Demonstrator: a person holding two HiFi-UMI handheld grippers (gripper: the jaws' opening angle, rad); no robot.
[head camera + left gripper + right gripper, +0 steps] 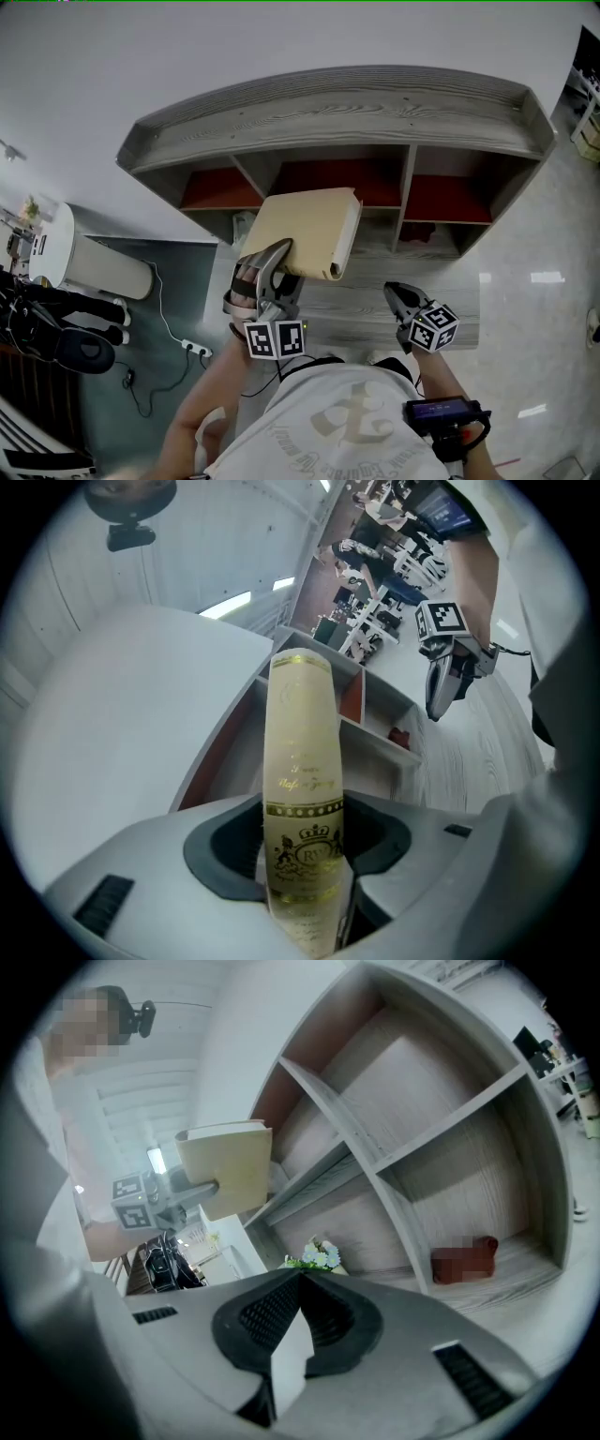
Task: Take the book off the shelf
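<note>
A beige hardback book (305, 230) with gold print on its spine (302, 761) hangs in front of the grey wooden shelf (328, 103), clear of its compartments. My left gripper (278, 251) is shut on the book's lower edge, and both pads press its covers (302, 874). In the right gripper view the book (225, 1166) shows with the left gripper (199, 1188) clamped under it. My right gripper (394, 292) hovers low to the right of the book, shut (286, 1363) and holding nothing.
The shelf has red-backed upper compartments and grey dividers (375, 1147). A small reddish object (424, 234) lies in the lower right compartment. Flowers (314, 1255) stand at the lower left of the shelf. A white cylinder (84, 258) and a power strip (195, 348) sit on the floor to the left.
</note>
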